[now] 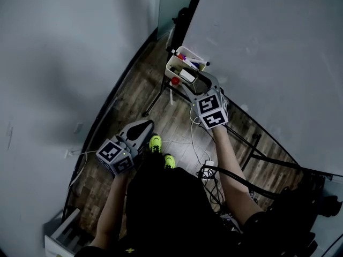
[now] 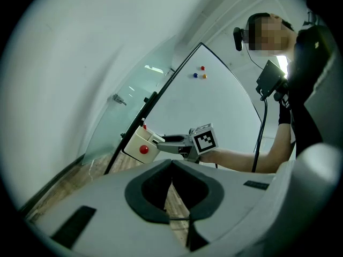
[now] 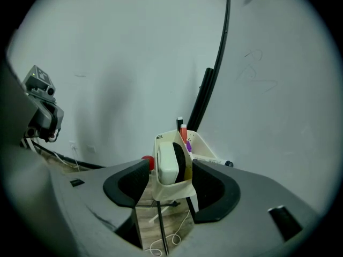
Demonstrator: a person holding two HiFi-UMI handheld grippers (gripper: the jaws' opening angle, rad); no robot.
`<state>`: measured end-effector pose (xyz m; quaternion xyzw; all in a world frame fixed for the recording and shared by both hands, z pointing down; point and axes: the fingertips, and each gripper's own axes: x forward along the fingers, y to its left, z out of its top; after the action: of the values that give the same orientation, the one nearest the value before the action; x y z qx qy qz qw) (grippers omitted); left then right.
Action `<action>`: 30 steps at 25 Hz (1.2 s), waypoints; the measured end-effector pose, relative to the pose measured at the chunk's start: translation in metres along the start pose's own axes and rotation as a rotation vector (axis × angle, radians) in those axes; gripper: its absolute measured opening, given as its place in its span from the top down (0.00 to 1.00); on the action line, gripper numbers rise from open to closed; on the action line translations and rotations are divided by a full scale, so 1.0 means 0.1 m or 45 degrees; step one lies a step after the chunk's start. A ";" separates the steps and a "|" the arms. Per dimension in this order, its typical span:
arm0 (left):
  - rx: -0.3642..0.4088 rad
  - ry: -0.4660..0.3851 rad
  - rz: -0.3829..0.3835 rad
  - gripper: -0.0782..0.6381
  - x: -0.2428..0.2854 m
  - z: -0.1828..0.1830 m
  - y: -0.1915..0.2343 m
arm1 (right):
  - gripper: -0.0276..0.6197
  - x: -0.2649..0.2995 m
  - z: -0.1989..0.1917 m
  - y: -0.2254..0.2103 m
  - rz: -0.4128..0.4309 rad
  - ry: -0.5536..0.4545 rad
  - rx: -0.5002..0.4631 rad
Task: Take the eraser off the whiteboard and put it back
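1. The whiteboard point(image 1: 268, 63) stands tilted on a thin black stand over a wooden floor. It looks light, so I judge any pull on it should be gentle and straight.
2. The right gripper point(image 1: 194, 84) reaches to the board's lower corner. Its jaws stand apart, with nothing clamped. The left gripper point(image 1: 144, 126) hangs low, well apart from the board, its jaws closed together on nothing.
3. A cream tray point(image 1: 172, 64) hangs at that corner. In the right gripper view, one narrow pocket of it sits between the open jaws. To do well, I judge the pads should close above the pocket's rim, so they grip no tray wall.
4. The eraser point(image 3: 167, 162) stands on edge in that pocket, white body to the left, black felt to the right. A squeeze across those two broad faces, then a straight lift upward, looks the safest.
5. The eraser's lower part is hidden behind the pocket wall, so how deep it sits is unclear. Whether the right pad touches the pocket cannot be told.
6. Markers point(image 3: 184, 133) stand behind the eraser, and only their caps show.
7. A small red ball point(image 2: 143, 149) sits on the tray's front. What it is cannot be made out.
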<state>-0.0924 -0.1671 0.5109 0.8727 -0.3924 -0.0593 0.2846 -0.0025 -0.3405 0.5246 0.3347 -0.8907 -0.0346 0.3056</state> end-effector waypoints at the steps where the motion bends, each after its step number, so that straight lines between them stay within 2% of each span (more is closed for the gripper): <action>1: 0.007 -0.005 0.000 0.87 0.00 0.01 0.00 | 0.58 0.00 0.00 -0.01 -0.005 0.013 -0.020; 5: 0.010 0.000 -0.003 0.87 0.00 0.03 -0.02 | 0.62 0.00 -0.03 0.00 -0.016 0.052 -0.069; 10: -0.004 -0.008 0.010 0.87 -0.02 0.02 0.00 | 0.62 -0.01 -0.03 0.02 -0.004 0.056 -0.050; 14: 0.027 -0.006 0.005 0.87 -0.02 0.01 0.03 | 0.63 -0.01 -0.02 0.03 0.004 0.058 -0.050; 18: -0.004 -0.013 0.000 0.87 0.00 0.05 0.00 | 0.64 0.01 -0.03 0.00 -0.012 0.057 -0.053; 20: -0.001 -0.015 -0.001 0.87 0.00 0.05 0.00 | 0.68 0.02 -0.02 -0.01 -0.019 0.057 -0.065; 30: -0.020 -0.015 0.012 0.87 -0.03 0.06 0.03 | 0.74 0.06 0.01 0.01 0.018 0.058 -0.063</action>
<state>-0.0986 -0.1691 0.5067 0.8681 -0.3978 -0.0660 0.2894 -0.0074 -0.3439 0.5270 0.3216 -0.8846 -0.0468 0.3344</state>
